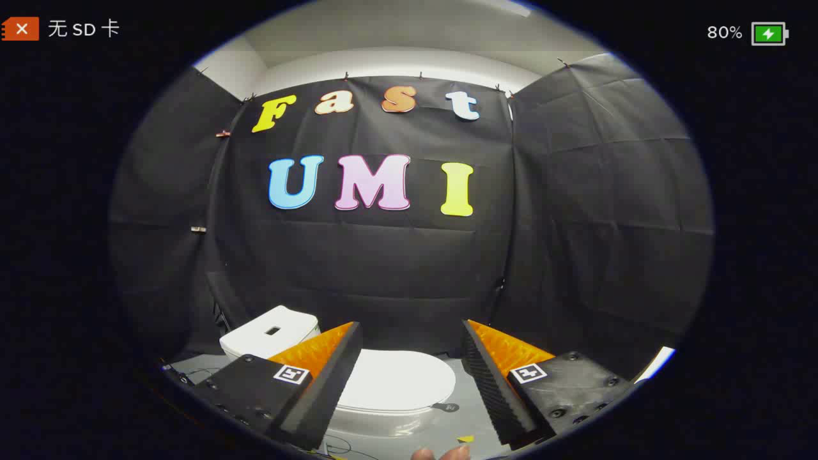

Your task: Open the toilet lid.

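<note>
toilet lid point(399, 380): plain white, closed | tank point(271, 332): white, with a small dark slot | gripper point(412, 377): fingers held wide apart, black ribbed inner pads, orange upper faces, black bodies with a black-and-white square marker on each | floor point(476, 412): grey | booth wall: black cloth

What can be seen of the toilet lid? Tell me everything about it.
The toilet lid is a smooth, glossy white oval, plastic by the look of it. It lies flat and closed on the white bowl, with the tank behind it to one side. It shows in the gap between the fingers of the open gripper, which hovers above it. Nothing touches it; one finger hides its near edge.
</note>
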Demonstrator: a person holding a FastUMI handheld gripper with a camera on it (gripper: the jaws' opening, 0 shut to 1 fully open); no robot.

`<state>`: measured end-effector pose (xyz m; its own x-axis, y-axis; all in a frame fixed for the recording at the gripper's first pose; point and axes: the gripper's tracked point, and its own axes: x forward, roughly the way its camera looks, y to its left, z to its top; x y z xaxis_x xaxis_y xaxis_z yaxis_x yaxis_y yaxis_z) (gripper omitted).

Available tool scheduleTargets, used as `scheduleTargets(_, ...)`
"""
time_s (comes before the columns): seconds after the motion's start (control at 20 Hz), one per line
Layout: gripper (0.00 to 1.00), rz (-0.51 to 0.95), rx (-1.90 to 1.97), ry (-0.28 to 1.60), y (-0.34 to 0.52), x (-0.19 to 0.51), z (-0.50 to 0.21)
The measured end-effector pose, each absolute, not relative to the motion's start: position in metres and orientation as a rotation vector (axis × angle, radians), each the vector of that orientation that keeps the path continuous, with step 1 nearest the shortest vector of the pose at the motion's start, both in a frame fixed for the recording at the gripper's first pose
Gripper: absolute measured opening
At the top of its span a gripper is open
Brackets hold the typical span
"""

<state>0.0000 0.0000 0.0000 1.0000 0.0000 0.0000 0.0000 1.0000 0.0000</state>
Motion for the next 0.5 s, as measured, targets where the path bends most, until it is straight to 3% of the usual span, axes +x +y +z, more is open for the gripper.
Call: scheduleTargets(0.5,0.98,-0.049,-0.077,-0.075,-0.009,-0.007,0.017)
